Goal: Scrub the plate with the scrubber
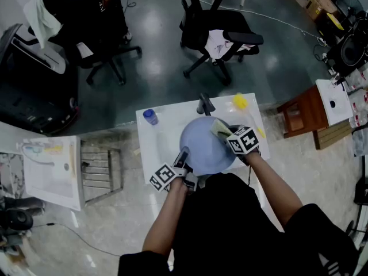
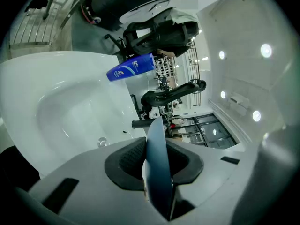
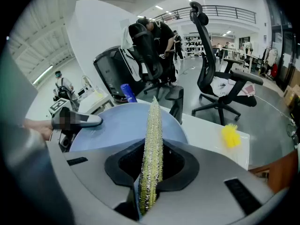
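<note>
Two grips, head view: the left hand-held gripper (image 1: 183, 158) is pinching the near rim of the round pale-blue plate (image 1: 201, 147), and the right hand-held gripper (image 1: 225, 131) is holding a flat yellow-green scrubber (image 1: 219, 127) over its far-right side. Left gripper view: jaws are clamping the plate edge-on. Right gripper view: jaws are squeezing the scrubber, which is pointing across the plate.

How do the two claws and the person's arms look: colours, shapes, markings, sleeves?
The left claw and the right claw each have a light grey body and black ribbed pads. Each carries a white cube with black square markers. The person wears a black top with short sleeves; the forearms are uncovered.
</note>
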Demonstrator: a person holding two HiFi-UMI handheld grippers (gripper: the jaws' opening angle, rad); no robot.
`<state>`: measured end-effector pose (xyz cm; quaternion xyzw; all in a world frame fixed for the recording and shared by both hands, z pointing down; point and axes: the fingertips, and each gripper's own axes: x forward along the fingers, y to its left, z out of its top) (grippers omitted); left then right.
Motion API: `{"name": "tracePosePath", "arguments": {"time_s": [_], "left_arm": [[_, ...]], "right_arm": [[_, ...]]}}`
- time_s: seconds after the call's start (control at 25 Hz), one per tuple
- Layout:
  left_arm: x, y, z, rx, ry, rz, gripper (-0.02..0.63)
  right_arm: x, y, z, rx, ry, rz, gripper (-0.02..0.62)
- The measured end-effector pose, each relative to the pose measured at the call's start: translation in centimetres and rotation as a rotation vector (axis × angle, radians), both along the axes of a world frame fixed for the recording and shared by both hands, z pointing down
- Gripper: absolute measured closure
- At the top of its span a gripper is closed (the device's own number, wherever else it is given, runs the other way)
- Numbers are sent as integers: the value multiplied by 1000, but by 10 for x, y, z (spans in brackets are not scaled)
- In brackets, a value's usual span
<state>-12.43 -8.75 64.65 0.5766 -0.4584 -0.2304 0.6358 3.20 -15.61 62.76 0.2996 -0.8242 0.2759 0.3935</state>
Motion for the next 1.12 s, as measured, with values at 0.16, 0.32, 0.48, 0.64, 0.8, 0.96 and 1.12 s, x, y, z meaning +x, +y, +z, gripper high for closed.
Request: {"name": "tracePosePath", "arguments": {"time_s": [0.16,0.32,0.48,0.64,0.8,0.96,1.12], "left_arm": [[-3,-5,0,9,-4,-9,520],[-3,-6,-1,0,-4,-11,518],[-3,-6,-3,4,3,-11,518],[-5,-5,3,-8,-2,-15,517],[-6,-4,2,-18,6,-23,517],[-11,-4,5,-16,6,-33,515],[-17,-3,7,-24,8,-42,514]], "right_arm": [[-7,8,-2,-5,-12,-9,538],[-18,17,-4,-4,-16,-34,538],[-30,28,-4,-12,-22,-63,538],[-44,38,-4,-20,-30,-94,538],[-58,46,-5,-24,-38,-126,538],[-76,56,-6,-31,-55,-163,538],[-95,72,-6,-30,-60,-227,538]]}}
